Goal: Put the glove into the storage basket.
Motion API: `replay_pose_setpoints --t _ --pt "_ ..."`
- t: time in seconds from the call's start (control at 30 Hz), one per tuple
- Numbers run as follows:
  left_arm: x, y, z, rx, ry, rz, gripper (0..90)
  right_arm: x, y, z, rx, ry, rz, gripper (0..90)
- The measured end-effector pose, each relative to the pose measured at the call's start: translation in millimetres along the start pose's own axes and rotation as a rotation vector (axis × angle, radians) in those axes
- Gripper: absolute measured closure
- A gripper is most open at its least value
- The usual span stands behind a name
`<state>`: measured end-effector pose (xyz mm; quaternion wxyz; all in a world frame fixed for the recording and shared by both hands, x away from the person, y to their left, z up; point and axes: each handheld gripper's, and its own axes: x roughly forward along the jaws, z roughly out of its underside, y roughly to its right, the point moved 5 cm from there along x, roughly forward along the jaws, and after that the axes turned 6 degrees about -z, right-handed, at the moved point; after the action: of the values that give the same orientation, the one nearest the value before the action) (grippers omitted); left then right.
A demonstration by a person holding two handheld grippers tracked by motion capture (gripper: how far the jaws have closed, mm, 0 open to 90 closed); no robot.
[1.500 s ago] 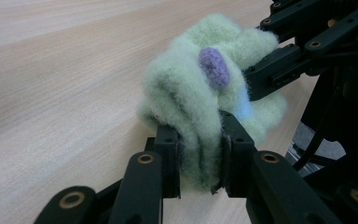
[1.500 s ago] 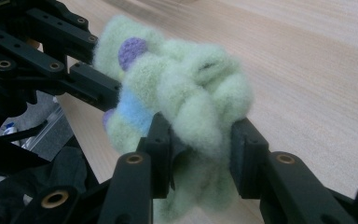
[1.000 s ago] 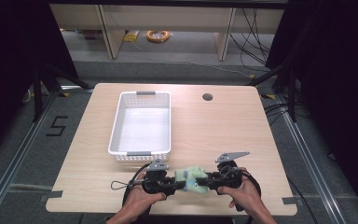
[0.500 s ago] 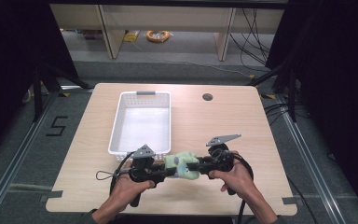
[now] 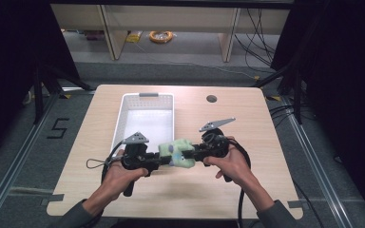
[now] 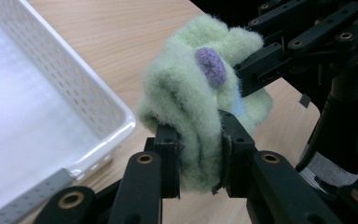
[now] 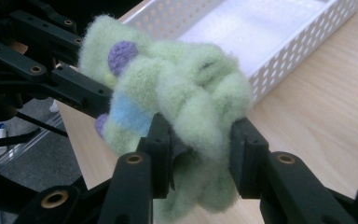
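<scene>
A fuzzy pale-green sock with purple dots and a blue stripe hangs bunched above the table, pinched from both sides. My left gripper is shut on its left end; in the left gripper view its jaws squeeze the sock at my left gripper. From the right, my right gripper is shut on the other end; the right gripper view has the sock clamped in my right gripper. A white perforated basket stands just behind the sock.
The wooden table has a round cable hole at the back right. Shelving and a yellow cable coil lie on the floor beyond. The basket's near corner sits close to the sock. Table edges drop off on all sides.
Both grippers, holding the sock between them, have moved away from the front edge toward the basket and risen slightly. The grip on the sock stays the same.
</scene>
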<state>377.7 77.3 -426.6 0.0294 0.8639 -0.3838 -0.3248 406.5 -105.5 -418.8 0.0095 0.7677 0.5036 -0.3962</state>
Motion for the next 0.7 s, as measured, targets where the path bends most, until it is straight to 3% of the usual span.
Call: replay_pose_setpoints --t 0.17,0.23,0.57,0.6,0.7 --pt "-9.6 -10.2 -11.6 -0.003 0.009 -0.013 72.3 3.0 -3.4 -19.2 -0.011 -0.004 0.008 65.6" --pt "-13.1 -17.0 -15.8 -0.022 0.011 -0.018 72.3 5.1 -3.6 -26.3 -0.019 -0.007 0.014 65.6" --pt "-22.4 -48.6 -24.8 -0.043 -0.007 -0.054 72.3 30.6 -0.6 -57.5 -0.019 -0.027 0.008 65.6" --pt "-22.8 -52.0 -25.2 -0.049 -0.006 -0.073 72.3 33.3 0.1 -60.0 -0.014 -0.033 0.009 65.6" --pt "-23.6 -63.8 -25.7 -0.071 -0.012 -0.078 72.3 43.9 2.4 -67.4 -0.013 -0.046 0.010 65.6"
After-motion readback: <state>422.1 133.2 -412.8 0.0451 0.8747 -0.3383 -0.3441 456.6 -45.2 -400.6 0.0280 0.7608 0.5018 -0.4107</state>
